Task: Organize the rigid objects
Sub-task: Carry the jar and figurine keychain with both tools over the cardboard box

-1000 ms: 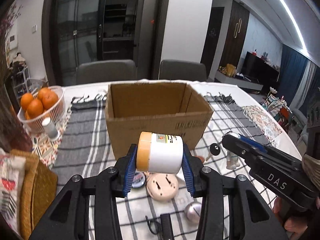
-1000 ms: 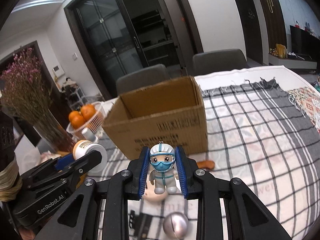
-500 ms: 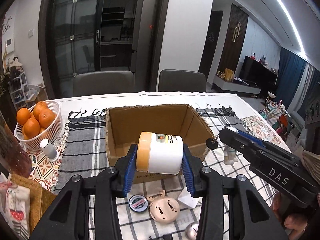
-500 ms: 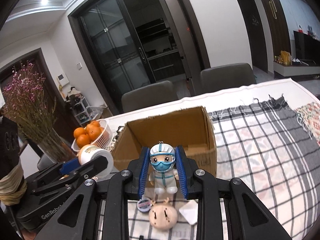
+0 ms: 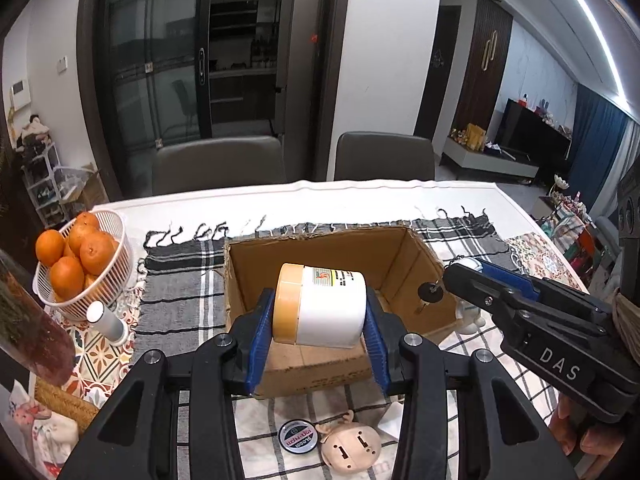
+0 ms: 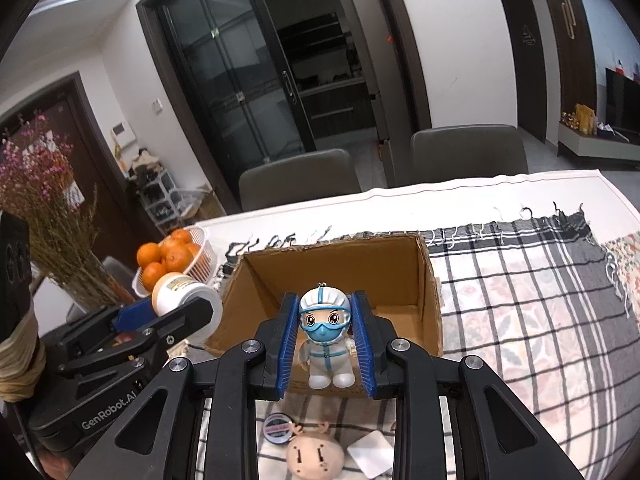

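The left gripper (image 5: pixel 320 316) is clamped on a white jar (image 5: pixel 324 306) with a tan lid, held on its side, and the box (image 5: pixel 424 256) lies just ahead of and below its fingers, open side up. The right gripper (image 6: pixel 326 344) is clamped on a small figurine (image 6: pixel 326 336) in a white suit and blue mask, held upright, again with the box (image 6: pixel 430 280) just ahead and below. What shows of the box floor looks bare, so the sorting seems to be at its start: nothing is seen packed yet, though the near part of the floor is hidden behind the jar and the figurine. Both held things are poised at the near wall and have yet to go over it and be let go. Below and behind the fingers, on the checked cloth (image 6: pixel 520 320), a round tin (image 5: pixel 297 435), a pinkish toy (image 5: pixel 352 442) and a white card (image 6: pixel 370 456) lie waiting their turn. Off to the left gripper's left, a basket of oranges (image 5: pixel 76 264) and a small white bottle (image 5: pixel 107 322) stand apart; whether they belong to the job I cannot tell
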Demonstrator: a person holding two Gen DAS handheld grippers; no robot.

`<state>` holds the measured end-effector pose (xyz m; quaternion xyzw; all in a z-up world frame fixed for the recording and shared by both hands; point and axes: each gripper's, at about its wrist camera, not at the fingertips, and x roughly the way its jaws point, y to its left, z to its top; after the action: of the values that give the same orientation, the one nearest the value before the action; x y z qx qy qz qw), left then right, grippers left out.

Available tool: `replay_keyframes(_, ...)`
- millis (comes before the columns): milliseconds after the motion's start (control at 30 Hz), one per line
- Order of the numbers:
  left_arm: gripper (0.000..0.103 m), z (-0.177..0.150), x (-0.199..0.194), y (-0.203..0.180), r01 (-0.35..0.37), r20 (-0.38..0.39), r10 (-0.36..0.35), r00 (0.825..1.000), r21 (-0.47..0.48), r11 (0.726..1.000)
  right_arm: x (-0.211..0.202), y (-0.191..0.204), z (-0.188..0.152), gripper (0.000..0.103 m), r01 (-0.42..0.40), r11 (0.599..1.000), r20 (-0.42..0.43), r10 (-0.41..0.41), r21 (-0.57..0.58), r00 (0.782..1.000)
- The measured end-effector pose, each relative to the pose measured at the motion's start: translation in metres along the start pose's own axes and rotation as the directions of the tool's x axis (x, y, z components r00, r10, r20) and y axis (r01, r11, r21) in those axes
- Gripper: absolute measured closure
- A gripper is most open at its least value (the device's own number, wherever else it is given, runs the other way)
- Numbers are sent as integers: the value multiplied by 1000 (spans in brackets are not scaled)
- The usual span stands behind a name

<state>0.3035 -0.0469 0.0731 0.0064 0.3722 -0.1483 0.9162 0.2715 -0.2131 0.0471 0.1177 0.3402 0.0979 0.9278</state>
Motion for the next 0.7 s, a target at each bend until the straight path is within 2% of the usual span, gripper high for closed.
replay_keyframes(233, 62, 14, 27, 10, 12, -85, -15, 996, -45, 999, 28, -2, 17, 75, 15, 1000, -85, -16, -16, 996)
replay_keyframes(433, 62, 23, 50, 17, 16, -163, -30, 986, -86, 996, 51, -4, 31, 75, 45, 998, -144, -52, -53, 988)
replay_keyframes(700, 62, 25, 86, 22, 7, -287, -37, 957, -104, 995, 87, -12, 35, 75, 64, 994, -272, -85, -83, 959)
